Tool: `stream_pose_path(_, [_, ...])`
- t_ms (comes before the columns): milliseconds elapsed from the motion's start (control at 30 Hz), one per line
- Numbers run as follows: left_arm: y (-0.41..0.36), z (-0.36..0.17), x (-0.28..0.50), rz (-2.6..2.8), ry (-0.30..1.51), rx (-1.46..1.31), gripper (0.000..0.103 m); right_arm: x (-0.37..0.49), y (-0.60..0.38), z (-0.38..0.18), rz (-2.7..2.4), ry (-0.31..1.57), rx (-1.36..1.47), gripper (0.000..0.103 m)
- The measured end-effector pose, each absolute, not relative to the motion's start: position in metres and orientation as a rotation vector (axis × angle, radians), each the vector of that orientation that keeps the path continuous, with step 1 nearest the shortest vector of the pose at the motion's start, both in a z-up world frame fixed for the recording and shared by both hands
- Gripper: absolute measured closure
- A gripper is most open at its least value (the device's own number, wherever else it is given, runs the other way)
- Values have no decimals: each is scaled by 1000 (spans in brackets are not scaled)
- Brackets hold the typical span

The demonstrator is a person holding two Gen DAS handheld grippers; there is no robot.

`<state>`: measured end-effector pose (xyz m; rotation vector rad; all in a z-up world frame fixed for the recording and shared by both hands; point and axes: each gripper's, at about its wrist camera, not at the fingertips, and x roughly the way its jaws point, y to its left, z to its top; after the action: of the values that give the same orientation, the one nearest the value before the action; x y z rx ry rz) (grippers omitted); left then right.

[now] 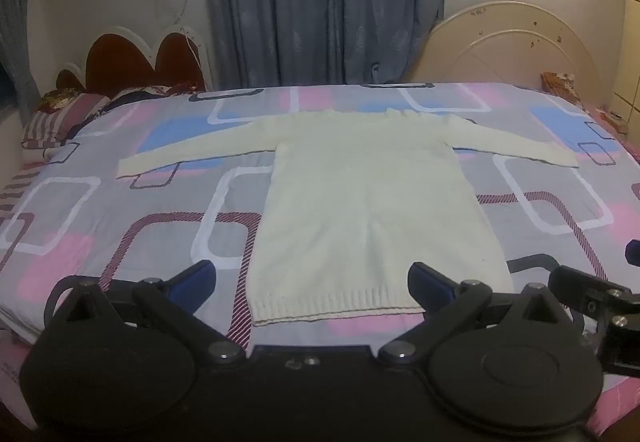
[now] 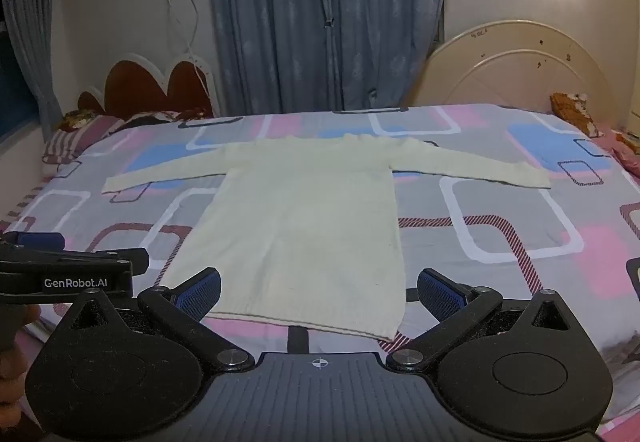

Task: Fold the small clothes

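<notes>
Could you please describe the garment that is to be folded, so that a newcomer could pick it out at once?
Start at the bed with its grey, pink and blue patterned cover. In the middle lies the cream knitted sweater, flat, both long sleeves spread sideways, ribbed hem nearest the cameras. It is the only plain, pale item on that busy cover.

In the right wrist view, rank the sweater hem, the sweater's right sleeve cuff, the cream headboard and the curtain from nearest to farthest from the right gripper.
From the right gripper:
1. Hem, just ahead between the open jaws.
2. Right cuff, mid-bed, to the right.
3. Cream headboard, past the bed's far right edge.
4. Curtain, on the back wall, centre; its order with the headboard is close.
</notes>
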<state>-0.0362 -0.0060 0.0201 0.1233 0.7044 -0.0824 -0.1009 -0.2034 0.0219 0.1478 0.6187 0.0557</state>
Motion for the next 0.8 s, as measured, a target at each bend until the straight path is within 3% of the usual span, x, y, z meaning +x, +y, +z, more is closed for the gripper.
stream_pose_path(800, [-5,17,-35,-78,714,123,0,-103,-198,20,59,615,150,0])
